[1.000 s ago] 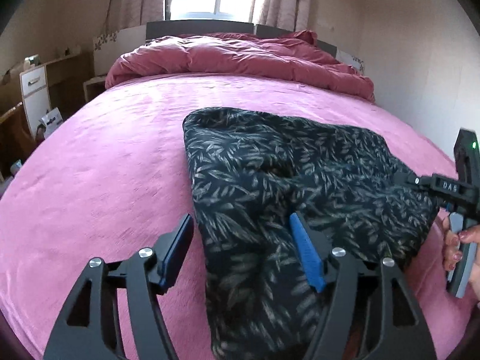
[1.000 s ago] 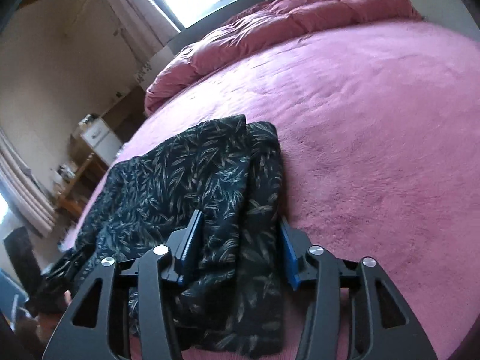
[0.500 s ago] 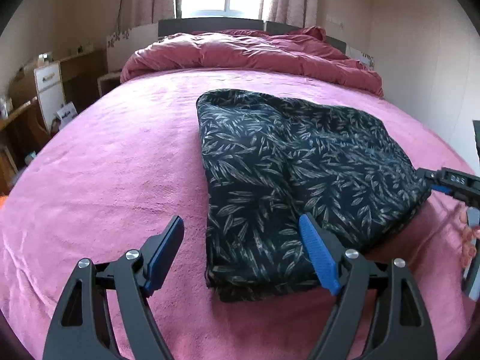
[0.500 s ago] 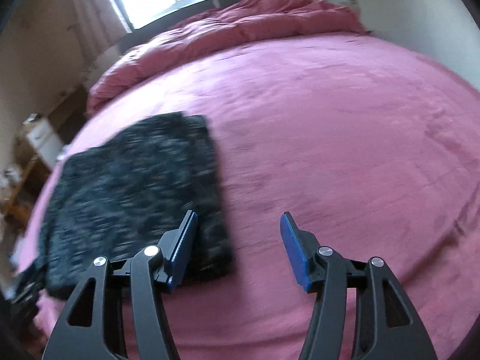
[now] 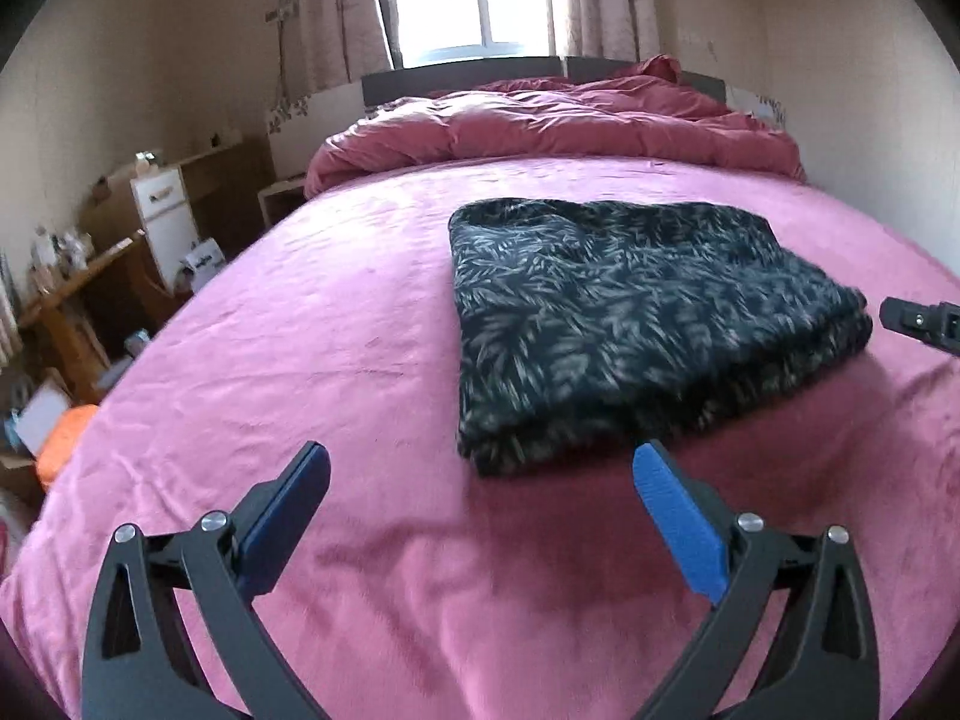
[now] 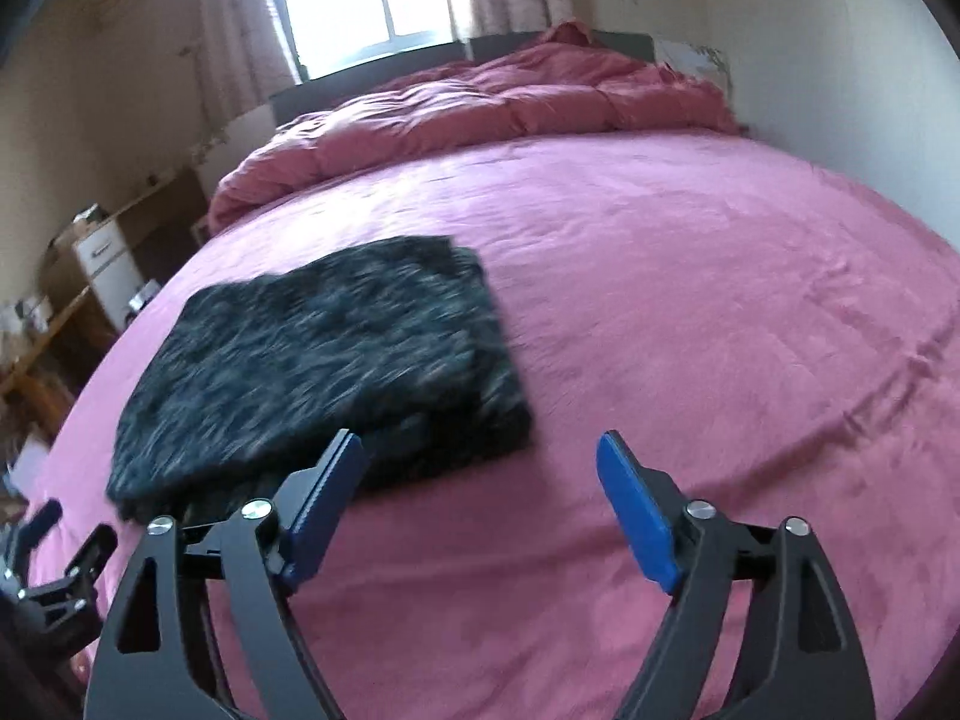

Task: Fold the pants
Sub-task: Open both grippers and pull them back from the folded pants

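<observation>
On bed (image 5: pixel 300 324), folded pants (image 5: pixel 630 324) lie crosswise.

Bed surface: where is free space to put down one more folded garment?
Bare pink sheet lies right of the folded pants, up to the wall, and left of them toward the bed edge. The head end is crowded by the heaped duvet.

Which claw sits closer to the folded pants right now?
Right, I'd judge, narrowly. The right claw has one finger overlapping the folded pants near edge; the left claw is just short of their near corner. Both are opening, holding nothing.
</observation>
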`<state>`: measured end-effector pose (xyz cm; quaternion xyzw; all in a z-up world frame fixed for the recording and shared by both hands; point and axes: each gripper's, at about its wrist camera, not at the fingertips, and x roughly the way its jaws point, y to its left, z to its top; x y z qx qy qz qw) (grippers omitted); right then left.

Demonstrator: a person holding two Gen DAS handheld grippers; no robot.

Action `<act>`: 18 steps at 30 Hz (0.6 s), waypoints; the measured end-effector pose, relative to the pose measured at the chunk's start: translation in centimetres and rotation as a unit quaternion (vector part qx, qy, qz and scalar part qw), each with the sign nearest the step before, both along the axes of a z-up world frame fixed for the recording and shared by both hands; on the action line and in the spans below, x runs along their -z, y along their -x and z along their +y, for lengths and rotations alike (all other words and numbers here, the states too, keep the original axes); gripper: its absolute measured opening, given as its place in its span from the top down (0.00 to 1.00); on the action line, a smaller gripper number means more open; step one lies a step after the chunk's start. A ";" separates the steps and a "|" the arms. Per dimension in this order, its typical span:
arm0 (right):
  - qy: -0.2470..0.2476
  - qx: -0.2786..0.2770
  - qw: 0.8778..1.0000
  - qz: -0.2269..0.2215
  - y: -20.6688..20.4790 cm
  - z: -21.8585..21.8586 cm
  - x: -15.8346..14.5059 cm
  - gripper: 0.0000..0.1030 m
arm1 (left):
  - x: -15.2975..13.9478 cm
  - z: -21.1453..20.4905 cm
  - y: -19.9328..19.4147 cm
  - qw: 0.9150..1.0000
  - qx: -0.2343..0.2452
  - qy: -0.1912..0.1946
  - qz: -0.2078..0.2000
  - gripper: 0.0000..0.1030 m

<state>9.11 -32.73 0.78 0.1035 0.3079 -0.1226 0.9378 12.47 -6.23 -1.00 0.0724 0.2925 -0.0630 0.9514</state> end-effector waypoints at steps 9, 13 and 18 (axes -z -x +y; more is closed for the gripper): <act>0.072 -0.027 0.997 -0.023 4.1 6.0 -0.2 0.03 | -2.2 0.5 5.2 0.999 0.004 0.035 -0.008 0.02; 0.058 -0.019 0.998 -0.015 5.6 6.8 0.0 0.03 | -3.1 1.2 6.5 0.999 -0.003 0.044 -0.019 0.02; 0.053 -0.026 0.998 -0.034 7.3 7.5 -0.5 0.03 | -3.7 1.8 7.1 0.999 -0.014 0.049 -0.018 0.02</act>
